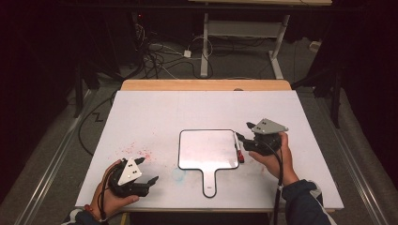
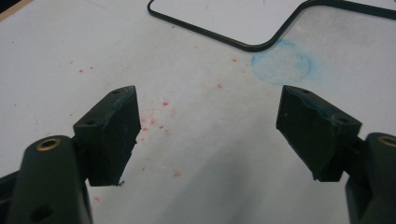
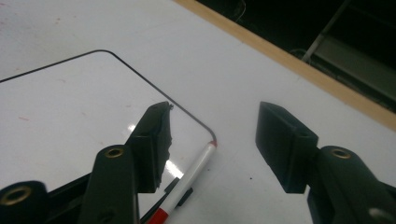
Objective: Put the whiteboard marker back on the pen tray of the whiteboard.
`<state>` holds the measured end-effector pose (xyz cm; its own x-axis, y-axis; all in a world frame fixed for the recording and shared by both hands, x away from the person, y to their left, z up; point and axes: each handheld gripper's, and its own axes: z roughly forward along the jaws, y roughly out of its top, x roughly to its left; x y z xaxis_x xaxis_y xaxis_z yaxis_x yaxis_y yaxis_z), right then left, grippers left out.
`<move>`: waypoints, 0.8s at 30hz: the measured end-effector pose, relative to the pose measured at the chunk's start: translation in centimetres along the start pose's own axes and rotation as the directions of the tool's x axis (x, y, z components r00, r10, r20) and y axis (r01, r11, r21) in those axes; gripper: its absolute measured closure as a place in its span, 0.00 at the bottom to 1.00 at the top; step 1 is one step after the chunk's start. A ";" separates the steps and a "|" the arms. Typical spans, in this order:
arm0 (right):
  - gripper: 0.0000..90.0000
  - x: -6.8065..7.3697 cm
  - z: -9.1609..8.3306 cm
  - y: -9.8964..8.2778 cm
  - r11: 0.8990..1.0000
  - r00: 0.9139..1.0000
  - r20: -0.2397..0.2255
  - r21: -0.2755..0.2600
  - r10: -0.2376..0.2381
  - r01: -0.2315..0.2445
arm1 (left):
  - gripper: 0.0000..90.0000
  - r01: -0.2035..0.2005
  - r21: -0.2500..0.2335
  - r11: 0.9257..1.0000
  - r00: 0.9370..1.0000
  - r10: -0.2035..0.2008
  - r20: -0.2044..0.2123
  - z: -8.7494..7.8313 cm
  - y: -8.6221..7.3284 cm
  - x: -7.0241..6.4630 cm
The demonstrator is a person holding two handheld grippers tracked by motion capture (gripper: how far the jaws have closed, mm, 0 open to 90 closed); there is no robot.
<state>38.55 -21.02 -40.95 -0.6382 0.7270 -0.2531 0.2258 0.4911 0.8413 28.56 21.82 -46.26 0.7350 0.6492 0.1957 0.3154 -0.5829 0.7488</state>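
In the high view the person's right hand [image 1: 274,157] sits right of centre, wrist coming up from the lower right, holding the right gripper [image 1: 242,131] level and tilted toward the left of the frame, its grey three-cornered plate on top. Its jaws stand apart and pinch nothing; in the right gripper view they frame the marker [image 3: 187,184], a white-barrelled pen with a red end, which lies on the table below and between them, free of both pads. That marker [image 1: 239,150] lies along the right edge of the small handheld whiteboard [image 1: 208,149], touching or just overlapping its dark rim; from this height it is hard to say which. The whiteboard lies flat in the centre of the frame, its short handle pointing toward the bottom edge. At the lower left the left hand [image 1: 110,197] rests low on the table with the left gripper [image 1: 152,180] pointing right, jaws spread wide and holding nothing; the left gripper view shows bare tabletop between the two black pads. The table [image 1: 155,108] is a white sheet over a wooden top whose pale strip shows along the far edge. A scatter of red specks [image 1: 138,152] marks the sheet left of the whiteboard, and a faint blue smudge [image 2: 281,62] lies by the board's lower left corner. Beyond, at the top of the frame, the room is dark, with cables [image 1: 159,56] on a grey floor and the white legs of another desk [image 1: 244,33].
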 end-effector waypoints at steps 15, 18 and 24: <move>0.35 0.7 -5.5 -3.6 0.994 0.998 0.065 -0.110 0.024 -0.017 | 0.23 0.013 -0.018 1.000 1.000 -0.014 -0.024 -0.4 0.0 0.4; 0.30 0.9 -6.1 -4.9 0.993 0.996 0.088 -0.114 0.035 -0.025 | 0.23 0.012 -0.018 1.000 1.000 -0.012 -0.028 -0.4 0.1 0.4; 0.22 1.8 -7.2 -7.5 0.990 0.988 0.129 -0.119 0.089 -0.074 | 0.23 0.006 -0.034 0.999 0.999 -0.007 -0.044 -0.9 0.1 0.5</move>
<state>30.36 -26.87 -44.26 -0.5152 0.8237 -0.2367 0.1833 0.3757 0.9084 28.38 22.53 -45.51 0.7056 0.6742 0.2183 0.2991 -0.5626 0.7707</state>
